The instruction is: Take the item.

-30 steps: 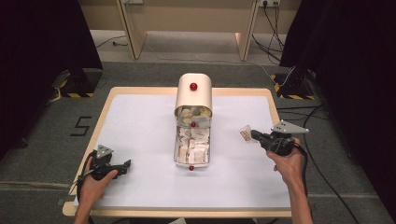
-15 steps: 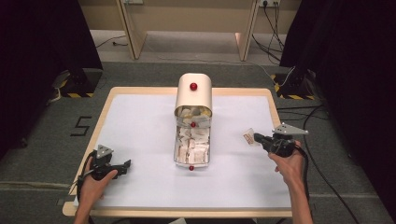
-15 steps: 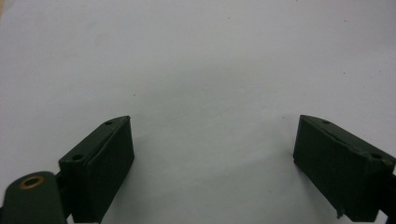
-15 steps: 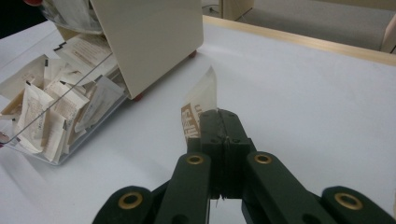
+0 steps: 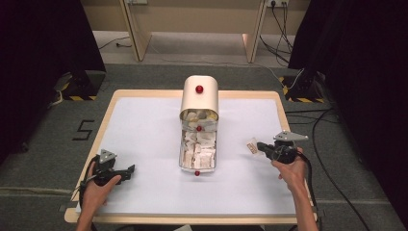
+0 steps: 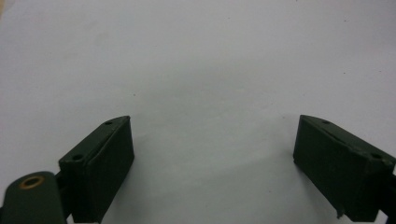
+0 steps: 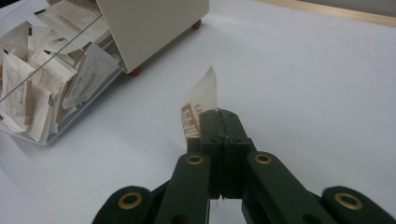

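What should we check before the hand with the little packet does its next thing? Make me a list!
1. Packet held firmly: ok. The right hand-held gripper has its jaws shut on it.
2. Packet well away from the box of packets: ok, it is out to the box's right in the high view.
3. Bare table near the packet to set it down: ok.
4. Left hand-held gripper out of the way: ok, open, holding nothing, at the table's near left.
5. Packet lifted off the table or touching it: cannot tell.
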Demonstrator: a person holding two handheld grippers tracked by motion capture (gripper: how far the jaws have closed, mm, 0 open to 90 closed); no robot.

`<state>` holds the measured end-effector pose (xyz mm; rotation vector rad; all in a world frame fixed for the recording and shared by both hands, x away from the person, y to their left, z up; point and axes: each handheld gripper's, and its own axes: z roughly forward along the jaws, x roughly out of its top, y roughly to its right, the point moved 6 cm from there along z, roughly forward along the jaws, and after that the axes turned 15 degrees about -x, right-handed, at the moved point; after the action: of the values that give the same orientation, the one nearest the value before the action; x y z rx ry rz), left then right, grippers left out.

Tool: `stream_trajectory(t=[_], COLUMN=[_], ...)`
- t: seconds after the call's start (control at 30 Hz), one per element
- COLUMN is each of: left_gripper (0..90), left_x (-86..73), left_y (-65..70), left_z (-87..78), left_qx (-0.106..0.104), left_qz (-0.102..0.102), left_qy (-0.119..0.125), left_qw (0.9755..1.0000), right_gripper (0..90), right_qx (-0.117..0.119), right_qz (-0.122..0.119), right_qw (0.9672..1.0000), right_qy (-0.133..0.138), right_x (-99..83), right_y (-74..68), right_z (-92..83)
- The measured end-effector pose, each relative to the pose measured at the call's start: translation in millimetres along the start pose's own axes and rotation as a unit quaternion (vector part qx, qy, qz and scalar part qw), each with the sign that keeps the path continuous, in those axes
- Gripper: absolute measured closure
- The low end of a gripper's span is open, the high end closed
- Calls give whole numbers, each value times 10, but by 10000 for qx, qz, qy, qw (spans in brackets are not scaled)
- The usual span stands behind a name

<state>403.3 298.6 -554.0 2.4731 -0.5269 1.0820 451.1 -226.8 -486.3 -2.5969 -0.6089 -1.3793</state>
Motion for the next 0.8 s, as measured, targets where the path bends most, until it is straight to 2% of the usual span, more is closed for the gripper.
stream_trajectory(t=[0.3,0.8], left_gripper=[114,114], left_x=[0,0], left_y=[0,0], left_z=[0,0], left_qx=[0,0], left_qz=[0,0], left_qy=[-1,-1], left_qw=[10000,10000], right_gripper=[900,888], right_qx=[-55,-226], right_qz=[18,78], right_qw=[9999,9995], right_qy=[-129,-208], right_x=[-74,-135], right_y=[24,106], right_z=[82,125])
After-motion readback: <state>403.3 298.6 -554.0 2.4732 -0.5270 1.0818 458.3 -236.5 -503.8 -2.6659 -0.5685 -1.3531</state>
